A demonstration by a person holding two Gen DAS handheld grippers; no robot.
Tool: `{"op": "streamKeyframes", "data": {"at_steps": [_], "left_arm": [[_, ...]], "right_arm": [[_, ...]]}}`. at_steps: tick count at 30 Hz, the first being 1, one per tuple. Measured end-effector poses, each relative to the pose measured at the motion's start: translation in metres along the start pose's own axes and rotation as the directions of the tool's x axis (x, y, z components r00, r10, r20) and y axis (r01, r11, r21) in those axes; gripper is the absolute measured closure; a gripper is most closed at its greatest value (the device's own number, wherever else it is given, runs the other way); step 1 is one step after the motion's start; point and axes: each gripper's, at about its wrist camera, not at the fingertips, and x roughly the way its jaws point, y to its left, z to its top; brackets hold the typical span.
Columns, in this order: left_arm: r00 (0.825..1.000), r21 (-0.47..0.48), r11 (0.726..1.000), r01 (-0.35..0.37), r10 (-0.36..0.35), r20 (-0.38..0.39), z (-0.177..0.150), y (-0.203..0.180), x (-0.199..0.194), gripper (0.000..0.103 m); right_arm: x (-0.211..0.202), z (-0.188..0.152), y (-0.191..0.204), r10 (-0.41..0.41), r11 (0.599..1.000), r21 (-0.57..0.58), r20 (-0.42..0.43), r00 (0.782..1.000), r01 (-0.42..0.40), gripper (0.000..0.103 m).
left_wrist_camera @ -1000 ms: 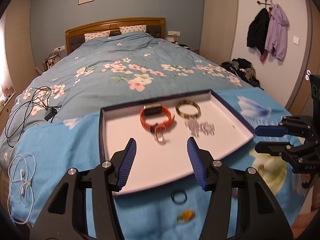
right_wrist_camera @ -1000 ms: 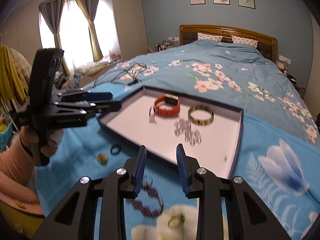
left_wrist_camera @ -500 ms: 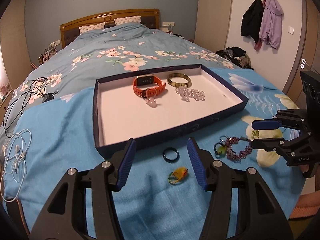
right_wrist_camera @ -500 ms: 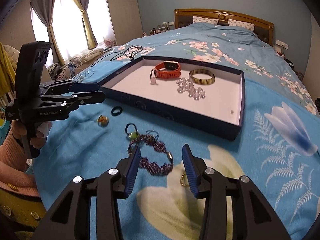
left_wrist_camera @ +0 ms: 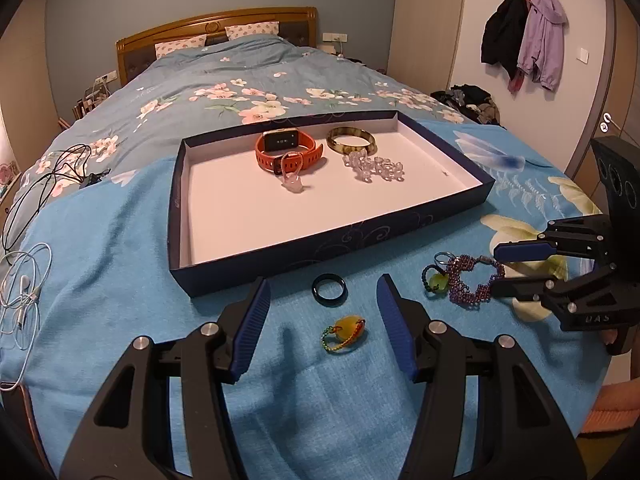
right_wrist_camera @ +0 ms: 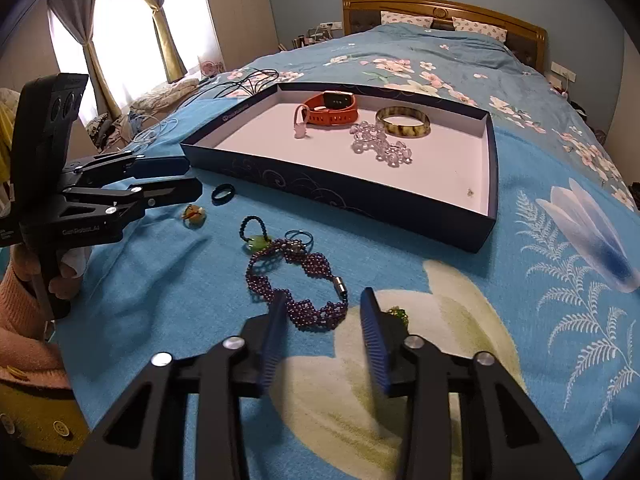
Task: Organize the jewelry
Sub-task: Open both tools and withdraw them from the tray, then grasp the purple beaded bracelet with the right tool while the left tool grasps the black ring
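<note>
Two downward wrist views sharing the tray (left_wrist_camera: 320, 246)

Left gripper (left_wrist_camera: 322, 318) descended over black ring (left_wrist_camera: 329, 288), yellow stone ring (left_wrist_camera: 345, 333) | right gripper (right_wrist_camera: 323, 323) descended onto purple beaded bracelet (right_wrist_camera: 296, 288), jaws closing, pads not touching

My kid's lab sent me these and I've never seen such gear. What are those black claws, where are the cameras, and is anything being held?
No robot here: a person holds a hand-operated two-finger tool in each hand, each with a camera looking along its fingers. The left tool is open over a black ring and a yellow bead charm. The right tool is closing around a purple beaded bracelet but does not grip it yet. Nothing is held. On the bedspread lies a navy tray with an orange watch, a bangle and clear beads.
</note>
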Motion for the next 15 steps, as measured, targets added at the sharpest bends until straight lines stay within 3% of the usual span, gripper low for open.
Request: {"op": "streamKeyframes", "data": {"at_steps": [1,3,8,15], "left_arm": [[1.000,0.000,1.000,0.000,0.000,-0.002,0.000,0.000,0.000,0.048],[1.000,-0.002,1.000,0.002,-0.003,-0.005,0.000,0.000,0.001,0.048],[1.000,-0.001,1.000,0.005,-0.005,-0.012,-0.001,0.001,0.003,0.048],[1.000,0.026,1.000,0.005,-0.005,-0.026,0.001,-0.003,0.008,0.048]], "right_arm": [[0.000,0.000,0.000,-0.003,1.000,0.000,0.000,1.000,0.003,0.083],[0.000,0.000,-0.001,-0.004,1.000,0.003,0.001,1.000,0.004,0.095],[-0.004,0.001,0.001,-0.013,1.000,-0.004,0.023,1.000,0.013,0.097],[-0.028,0.012,0.005,0.025,1.000,-0.002,0.126,0.992,-0.025,0.097]]}}
